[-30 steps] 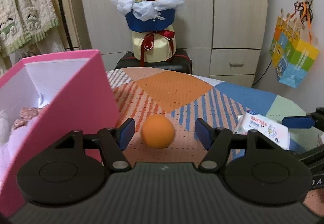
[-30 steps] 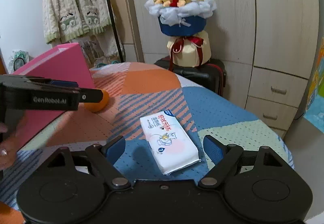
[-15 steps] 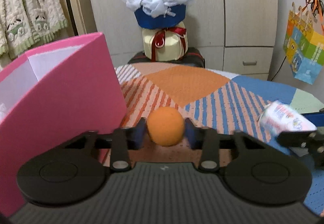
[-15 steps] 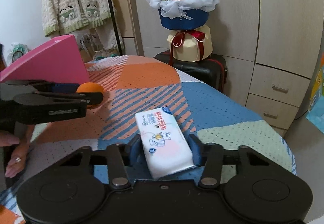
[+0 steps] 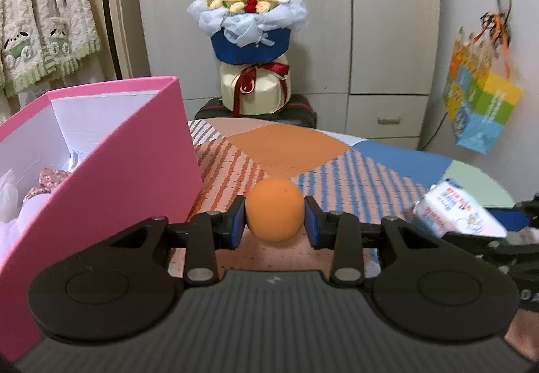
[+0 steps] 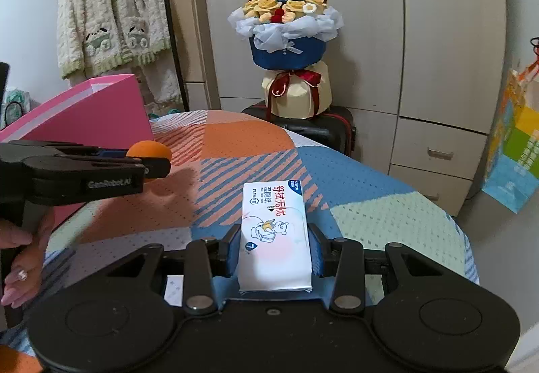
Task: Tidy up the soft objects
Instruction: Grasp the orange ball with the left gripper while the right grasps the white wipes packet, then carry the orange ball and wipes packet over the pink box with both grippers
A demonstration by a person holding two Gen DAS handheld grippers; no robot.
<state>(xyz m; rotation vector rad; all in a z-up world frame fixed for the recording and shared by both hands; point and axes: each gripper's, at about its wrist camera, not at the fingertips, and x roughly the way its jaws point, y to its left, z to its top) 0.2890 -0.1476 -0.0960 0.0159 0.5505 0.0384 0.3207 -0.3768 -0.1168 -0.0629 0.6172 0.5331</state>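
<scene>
My left gripper (image 5: 273, 221) is shut on an orange soft ball (image 5: 273, 208) and holds it just above the patterned table, right of the open pink box (image 5: 134, 150). The box holds white and floral soft things (image 5: 40, 184). My right gripper (image 6: 274, 250) is shut on a white tissue pack (image 6: 273, 231) with a bear print, lifted off the table. The pack also shows in the left wrist view (image 5: 454, 211). The left gripper and ball (image 6: 150, 150) show at the left of the right wrist view.
A patterned cloth covers the table (image 6: 370, 204). A flower bouquet (image 5: 249, 46) stands on a black case behind the table. A colourful bag (image 5: 481, 103) hangs at the right wall. A cardigan (image 6: 107, 26) hangs at the left.
Both grippers were open a second ago. The left has shut on the orange ball and the right on the tissue pack, and both objects have lifted off the table.
</scene>
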